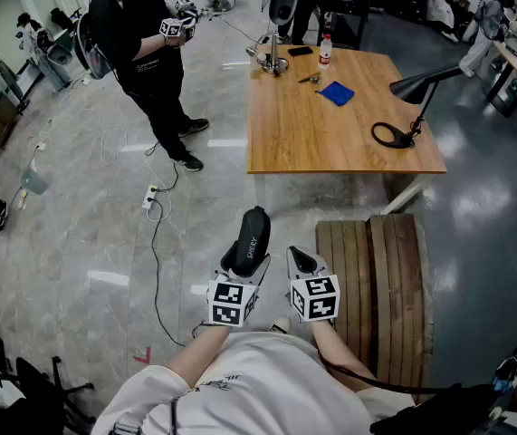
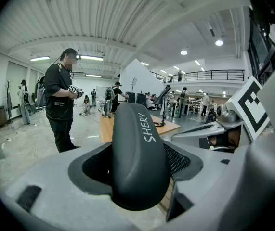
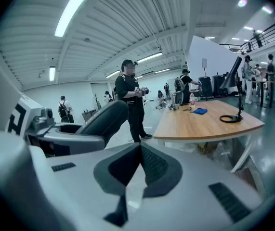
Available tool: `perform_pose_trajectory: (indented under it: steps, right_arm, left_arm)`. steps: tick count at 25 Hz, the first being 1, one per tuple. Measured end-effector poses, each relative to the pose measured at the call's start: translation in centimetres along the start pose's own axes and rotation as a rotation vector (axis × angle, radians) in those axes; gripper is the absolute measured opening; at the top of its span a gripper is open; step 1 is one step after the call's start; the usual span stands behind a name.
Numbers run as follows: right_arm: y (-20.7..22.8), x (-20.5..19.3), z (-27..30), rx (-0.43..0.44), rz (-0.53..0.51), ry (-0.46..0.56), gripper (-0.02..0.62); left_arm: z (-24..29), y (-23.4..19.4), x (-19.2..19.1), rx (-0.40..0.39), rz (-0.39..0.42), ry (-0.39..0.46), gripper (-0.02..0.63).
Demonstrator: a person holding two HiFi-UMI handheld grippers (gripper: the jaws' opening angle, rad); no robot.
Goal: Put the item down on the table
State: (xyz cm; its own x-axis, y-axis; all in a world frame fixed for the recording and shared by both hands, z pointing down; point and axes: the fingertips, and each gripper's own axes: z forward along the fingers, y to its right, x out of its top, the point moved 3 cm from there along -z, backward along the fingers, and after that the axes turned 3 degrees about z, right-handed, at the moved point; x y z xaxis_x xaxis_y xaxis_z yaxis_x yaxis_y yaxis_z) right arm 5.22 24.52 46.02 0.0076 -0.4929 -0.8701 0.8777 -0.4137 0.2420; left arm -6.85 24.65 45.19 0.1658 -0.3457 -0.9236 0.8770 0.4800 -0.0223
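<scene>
The left hand-held gripper [image 2: 137,164] has its jaws spread wide and clamped on a black oblong case [image 1: 250,241] lettered "SHERY", one pad [image 2: 181,160] pressed to each long side. The case points forward, in the air above the grey floor [image 1: 86,207] and well short of the wooden surface [image 1: 330,143]. Just beside it, the right hand-held gripper [image 3: 139,147] is empty, jaws pressed together at the tips. On the surface lie a blue cloth [image 1: 337,92] and a black desk lamp [image 1: 418,87]. A person in black [image 1: 142,43] stands near its left end.
</scene>
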Motion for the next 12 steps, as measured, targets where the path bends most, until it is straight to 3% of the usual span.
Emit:
perform_pose_trajectory:
  steps: [12]
  right_arm:
    - [3.6,0.1,1.0,-0.001,0.020,-0.017,0.005]
  left_arm:
    - [3.3,0.6,0.3,0.002,-0.032,-0.009,0.342]
